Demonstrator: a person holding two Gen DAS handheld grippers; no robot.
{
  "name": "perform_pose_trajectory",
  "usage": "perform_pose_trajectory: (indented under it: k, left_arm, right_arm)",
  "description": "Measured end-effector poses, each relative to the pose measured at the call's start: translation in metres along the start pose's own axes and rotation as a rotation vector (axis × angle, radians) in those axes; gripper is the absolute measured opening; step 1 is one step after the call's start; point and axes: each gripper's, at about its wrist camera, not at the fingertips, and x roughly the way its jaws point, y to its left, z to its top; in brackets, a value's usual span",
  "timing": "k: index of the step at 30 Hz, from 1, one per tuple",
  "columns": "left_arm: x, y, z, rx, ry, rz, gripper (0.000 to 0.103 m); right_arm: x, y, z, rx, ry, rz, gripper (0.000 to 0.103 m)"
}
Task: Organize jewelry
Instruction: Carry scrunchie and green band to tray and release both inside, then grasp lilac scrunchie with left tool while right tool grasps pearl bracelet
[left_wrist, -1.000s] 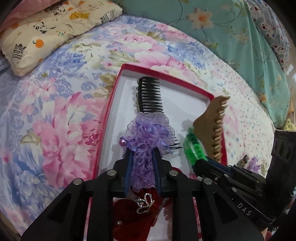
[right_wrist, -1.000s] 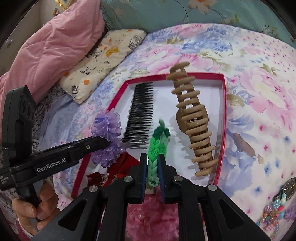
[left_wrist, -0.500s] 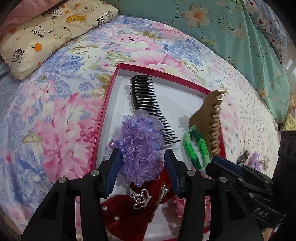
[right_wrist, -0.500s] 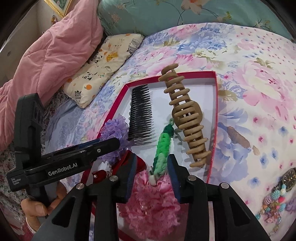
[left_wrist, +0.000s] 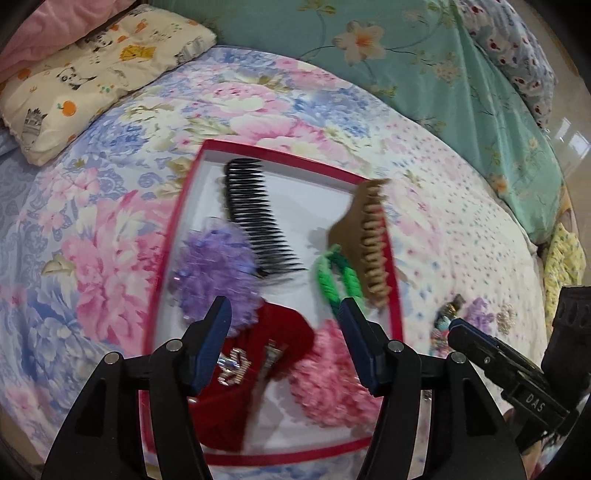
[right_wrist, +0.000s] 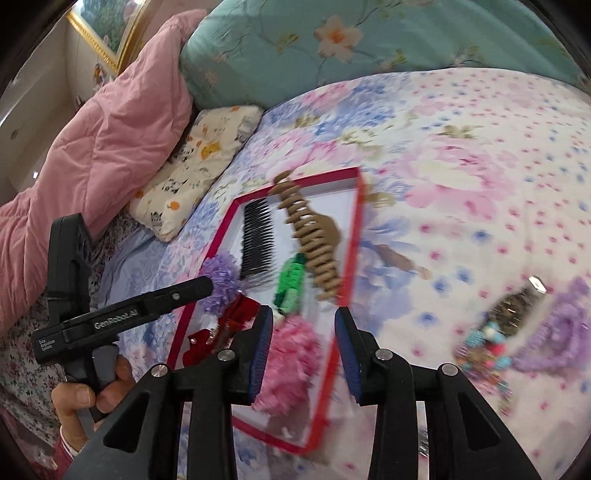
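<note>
Both tongs have let go and pulled back from the red-rimmed tray (left_wrist: 173, 236) since a second ago, when the left pinched the purple frilly scrunchie (left_wrist: 214, 266) and the right squeezed the green braided hair tie (left_wrist: 338, 280). Now the left tongs (left_wrist: 286, 345) are spreading, nothing pressed between the blue pads, hovering above the red velvet bow (left_wrist: 258, 354) and the pink scrunchie (left_wrist: 332, 380). The right tongs (right_wrist: 303, 354) stand partly apart and empty, over the tray's near right rim.

And the haul so far: purple scrunchie at the tray's left side, green tie just beside the tan claw clip (left_wrist: 369, 251), black comb (left_wrist: 258, 221) between them, all lying inside on the white floor. That's a placing step wrapped up, by the look of it.

Out on the bed, well apart to the right of the tray, a beaded trinket (right_wrist: 484, 343), a dark clip (right_wrist: 517, 306) and another purple scrunchie (right_wrist: 557, 332) wait loose on the floral bedspread (right_wrist: 461, 177). Next, I'd judge, the right tongs must swing that way, widen, and come down over one of them. It's blurry there, so exact shapes are hard to call.
</note>
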Motion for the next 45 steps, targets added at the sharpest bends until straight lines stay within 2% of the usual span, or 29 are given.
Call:
perform_pose_trajectory:
  k: [10, 25, 37, 45]
  left_arm:
    - [0.006, -0.066, -0.014, 0.106, 0.046, -0.093, 0.06]
    - [0.026, -0.144, -0.035, 0.25, 0.114, -0.149, 0.06]
    - [0.059, -0.216, -0.046, 0.375, 0.174, -0.202, 0.06]
    - [0.1, -0.254, -0.054, 0.423, 0.243, -0.219, 0.06]
  right_arm:
    - [-0.068, -0.058, -0.021, 0.11, -0.094, -0.108, 0.037]
    - [-0.139, -0.137, -0.041, 0.263, -0.194, -0.254, 0.04]
    - [-0.161, -0.198, -0.048, 0.397, -0.207, -0.369, 0.043]
    - [-0.158, -0.225, -0.039, 0.47, -0.195, -0.442, 0.048]
